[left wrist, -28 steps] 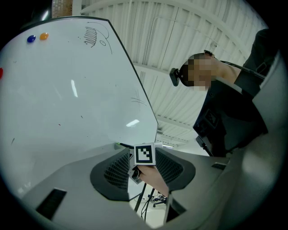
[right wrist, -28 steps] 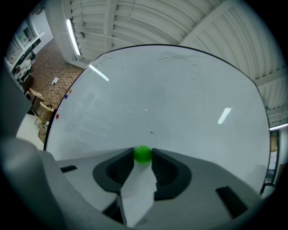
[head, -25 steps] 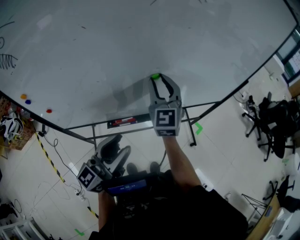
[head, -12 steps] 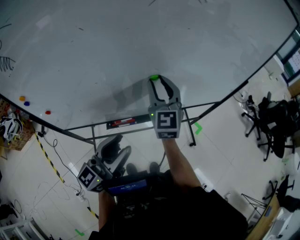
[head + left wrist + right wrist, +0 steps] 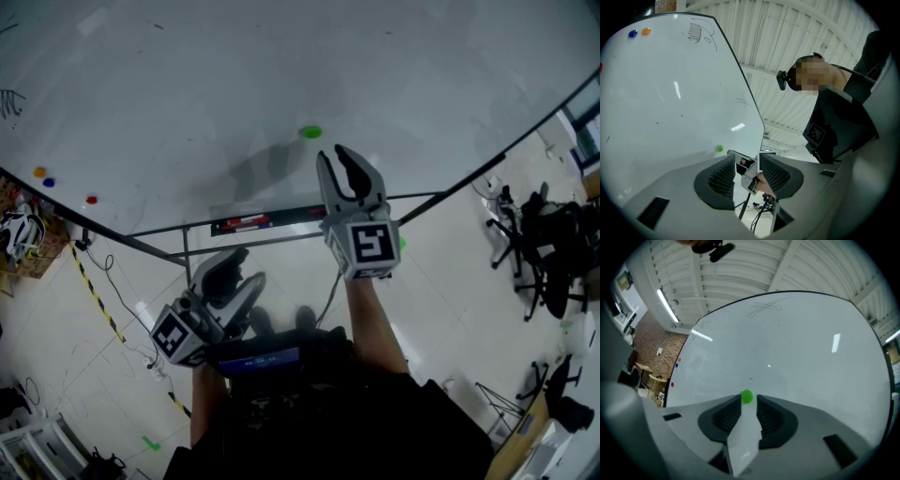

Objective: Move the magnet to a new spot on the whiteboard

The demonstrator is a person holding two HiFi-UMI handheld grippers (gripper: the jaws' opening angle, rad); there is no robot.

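The green magnet (image 5: 311,132) sticks to the whiteboard (image 5: 187,84) on its own. It is a little above the board's lower edge and about midway along it, well apart from the three small coloured magnets (image 5: 49,182) near the lower left edge.

The right tool (image 5: 335,155) points level at the board with its tips just short of the surface. From above, the magnet lies just beyond those tips and slightly to their left, near them but not touching. In the right gripper view the magnet (image 5: 747,396) shows at the far mouth of the gap of the right tool (image 5: 749,405), almost on its centre line. The jaws have just been closing, yet they stand spread, the pads press on nothing, and the magnet is ahead of them, not between them.

As I judge it, a fresh grip calls for a short push straight ahead with a slight shift left, so that the pads pass either side of the magnet. The magnet is round and has no long axis, so the roll of the wrist should matter little.

The left tool (image 5: 239,272) hangs low, below the board's lower edge and well apart from the magnet. Its jaws are spread with nothing of the task between them (image 5: 747,164). The right hand is clearly the nearer one.
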